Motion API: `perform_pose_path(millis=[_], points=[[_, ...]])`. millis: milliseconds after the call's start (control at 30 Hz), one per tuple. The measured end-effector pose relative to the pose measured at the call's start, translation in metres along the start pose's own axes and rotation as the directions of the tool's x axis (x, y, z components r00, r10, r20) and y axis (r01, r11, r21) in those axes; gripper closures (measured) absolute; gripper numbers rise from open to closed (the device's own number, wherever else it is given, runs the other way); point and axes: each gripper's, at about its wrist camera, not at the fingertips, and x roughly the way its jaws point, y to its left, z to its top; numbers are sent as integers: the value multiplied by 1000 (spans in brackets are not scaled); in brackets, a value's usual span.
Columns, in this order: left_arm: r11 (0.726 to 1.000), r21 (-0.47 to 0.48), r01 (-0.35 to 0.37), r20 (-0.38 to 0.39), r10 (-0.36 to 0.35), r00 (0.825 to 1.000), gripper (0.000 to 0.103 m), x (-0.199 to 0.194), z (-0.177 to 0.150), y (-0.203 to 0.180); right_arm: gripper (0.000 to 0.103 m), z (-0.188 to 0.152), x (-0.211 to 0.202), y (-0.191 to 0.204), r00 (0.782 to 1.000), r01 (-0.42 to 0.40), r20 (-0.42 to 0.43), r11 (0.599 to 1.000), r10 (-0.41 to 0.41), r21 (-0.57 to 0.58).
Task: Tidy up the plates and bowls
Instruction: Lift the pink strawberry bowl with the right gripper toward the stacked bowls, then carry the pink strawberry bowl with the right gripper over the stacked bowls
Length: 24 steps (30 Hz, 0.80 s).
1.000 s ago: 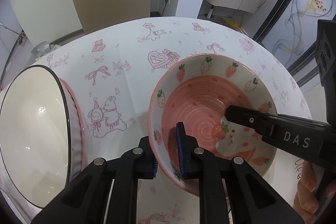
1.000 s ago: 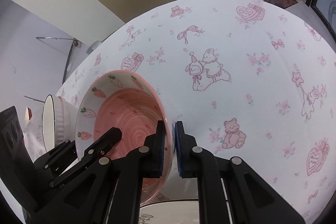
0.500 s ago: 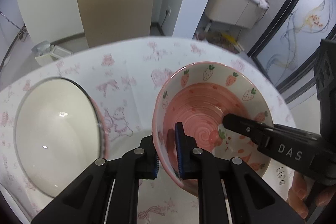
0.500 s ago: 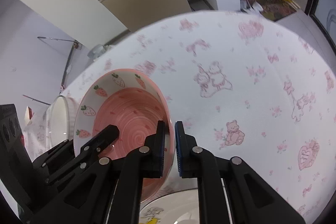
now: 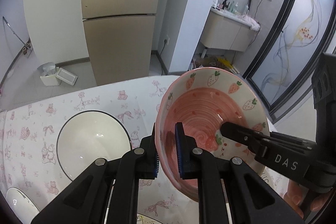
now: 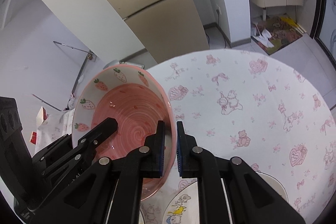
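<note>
Between both fingers [image 5: 167, 152], strawberry bowl [image 5: 210, 110].

Blk grippers [image 5: 168, 152], blue pads, "DAS" mark

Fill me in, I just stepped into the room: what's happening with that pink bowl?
A person holds a claw in each hand, and both grip the strawberry bowl by opposite sides of its rim. The left claw pinches one wall, the right claw the other, and the bowl is lifted above the patterned tablecloth. On the table sit a white bowl with a dark rim and a cartoon-printed plate, just below the right claw.
</note>
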Motion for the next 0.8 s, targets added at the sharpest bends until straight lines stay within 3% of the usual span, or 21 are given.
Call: perform_pose_path(millis=[300,700,800], points=[[1000,-5,-27,76,27,997,89,-35,9,10,93,-2,-12,17,997,-74,37,997,75,-21],[997,-34,-73,138,77,987,89,-68,26,23,92,2,-25,54,991,-39,128,999,43,-38],[995,-52,-82,166,89,982,89,-88,33,33,92,9,-33,71,988,-63,136,997,69,-46]])
